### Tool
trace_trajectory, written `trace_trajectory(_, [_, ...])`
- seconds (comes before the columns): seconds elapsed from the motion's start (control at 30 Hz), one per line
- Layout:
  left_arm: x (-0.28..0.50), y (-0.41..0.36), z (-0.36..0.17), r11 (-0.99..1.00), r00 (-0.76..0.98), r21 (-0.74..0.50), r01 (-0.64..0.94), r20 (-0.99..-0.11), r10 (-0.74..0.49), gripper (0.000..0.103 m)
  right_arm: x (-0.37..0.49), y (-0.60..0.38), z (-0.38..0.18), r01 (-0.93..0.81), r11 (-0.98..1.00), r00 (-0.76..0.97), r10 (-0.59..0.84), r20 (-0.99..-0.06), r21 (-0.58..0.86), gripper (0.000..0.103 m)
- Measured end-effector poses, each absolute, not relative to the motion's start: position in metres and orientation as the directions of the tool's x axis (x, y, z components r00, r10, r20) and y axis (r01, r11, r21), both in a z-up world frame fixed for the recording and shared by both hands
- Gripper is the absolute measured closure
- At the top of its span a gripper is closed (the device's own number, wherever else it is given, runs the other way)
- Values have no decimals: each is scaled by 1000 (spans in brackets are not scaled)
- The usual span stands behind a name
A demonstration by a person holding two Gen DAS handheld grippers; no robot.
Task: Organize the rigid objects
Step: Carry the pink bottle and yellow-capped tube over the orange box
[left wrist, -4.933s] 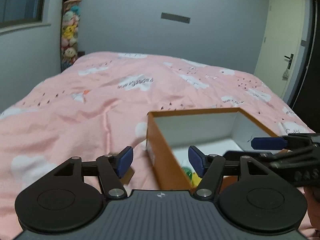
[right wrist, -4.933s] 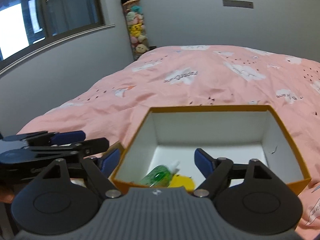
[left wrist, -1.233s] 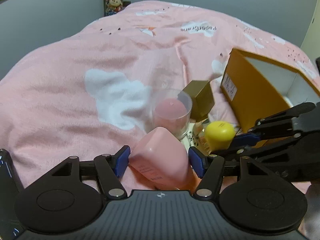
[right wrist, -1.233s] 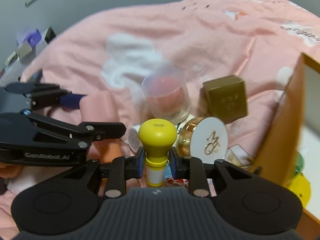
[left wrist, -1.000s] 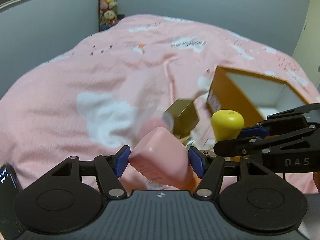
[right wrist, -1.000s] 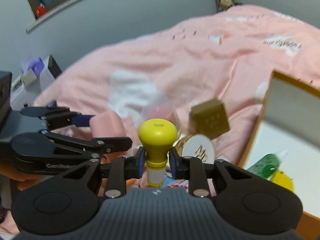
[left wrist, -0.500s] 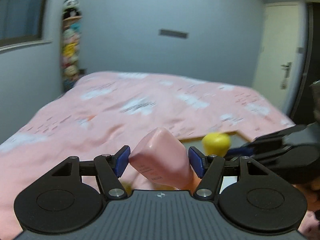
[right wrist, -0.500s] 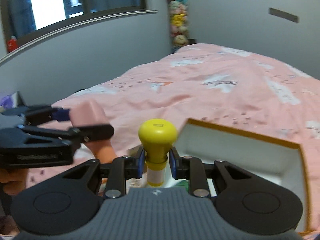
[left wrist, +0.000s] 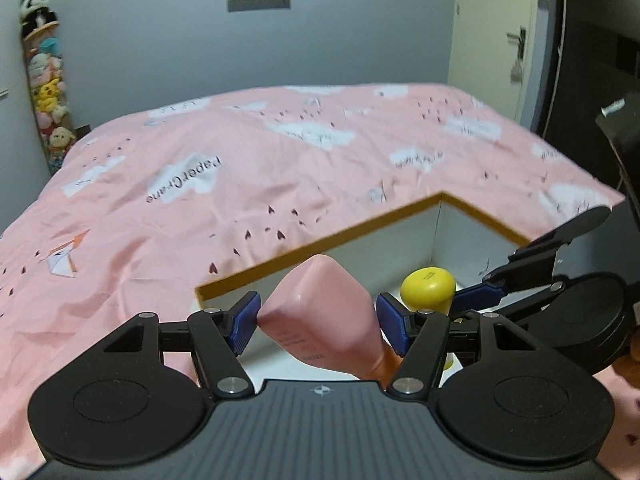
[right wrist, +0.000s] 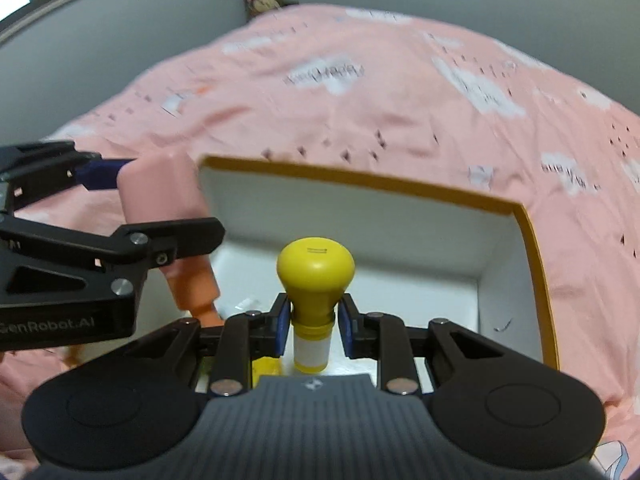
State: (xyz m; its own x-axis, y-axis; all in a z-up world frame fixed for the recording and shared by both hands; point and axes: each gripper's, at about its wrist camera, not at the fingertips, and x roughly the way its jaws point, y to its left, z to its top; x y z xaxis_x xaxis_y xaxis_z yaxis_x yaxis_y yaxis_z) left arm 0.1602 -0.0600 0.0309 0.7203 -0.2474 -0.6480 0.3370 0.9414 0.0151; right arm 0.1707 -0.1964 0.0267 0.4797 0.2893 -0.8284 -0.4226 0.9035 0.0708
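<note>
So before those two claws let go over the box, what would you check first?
1. Left claw grips pink bottle: ok.
2. Right claw grips yellow-capped bottle by its neck: ok.
3. Yellow-capped bottle over the box opening: ok.
4. Pink bottle fully past the box edge: cannot tell.
5. Bare box floor under the yellow-capped bottle: cannot tell, something yellow lies close by.

Pink bottle (left wrist: 324, 312): smooth matt plastic, faint sheen; yellow-capped bottle (right wrist: 315, 276): cap smooth satin plastic, paper-like white label below. Box (right wrist: 536, 280): cardboard, matt, ochre outside and plain white inside; bedspread (left wrist: 280, 168): soft matt cloth, lightly creased, printed. Left gripper (left wrist: 318, 322) and right gripper (right wrist: 313, 326): matt black plastic, ribbed top plate, shiny metal pivot pins, blue rubbery pads.
</note>
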Motion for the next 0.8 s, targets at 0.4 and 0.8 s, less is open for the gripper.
trace_trajectory(0.4, [174,-64,4,949,690,68,308,-703,-173,30,194,-193,-5,-415,907,405,256,-877,73,79])
trace_trajectory(0.8, [177,-66,-3,958,675,105,268,-730,-109,34,194,-187,-16,-415,906,373,252,-893,83,79])
